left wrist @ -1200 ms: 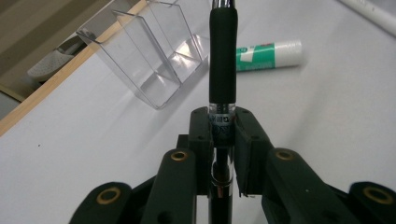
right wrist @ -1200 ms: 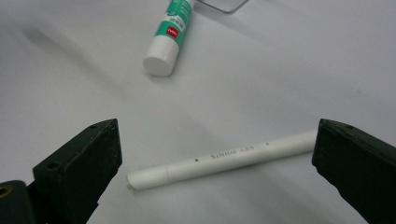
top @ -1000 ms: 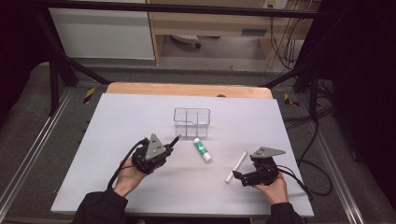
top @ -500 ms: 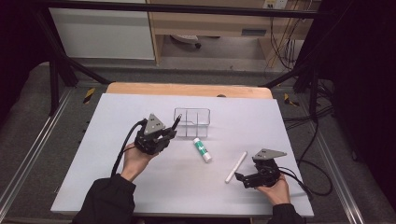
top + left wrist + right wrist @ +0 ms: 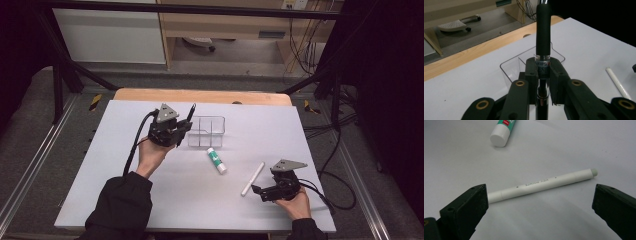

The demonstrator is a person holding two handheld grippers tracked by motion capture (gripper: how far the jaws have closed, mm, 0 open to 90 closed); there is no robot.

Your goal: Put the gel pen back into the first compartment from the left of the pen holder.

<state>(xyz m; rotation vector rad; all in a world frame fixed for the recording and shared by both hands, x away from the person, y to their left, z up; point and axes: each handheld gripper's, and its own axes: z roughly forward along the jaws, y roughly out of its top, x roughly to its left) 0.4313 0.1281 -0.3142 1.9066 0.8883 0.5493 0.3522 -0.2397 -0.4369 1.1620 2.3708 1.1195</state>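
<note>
Carrying the black pen to the clear organizer tray is judged to be the step in hand. The pen is pinched firmly between the jaws of the left gripper, near its middle, with the grip end pointing up and away, and it is held just beside the left wall of the tray, above the white table. For a good result, the pen should be brought fully over one compartment before the jaws are opened, and its lower tip should be lowered inside the walls first, because the tray is light and could be pushed aside by a touch on its rim. The right gripper rests low on the table with its jaws spread wide; the white marker lies between them, not yet pressed. The glue stick lies apart, between tray and marker.
</note>
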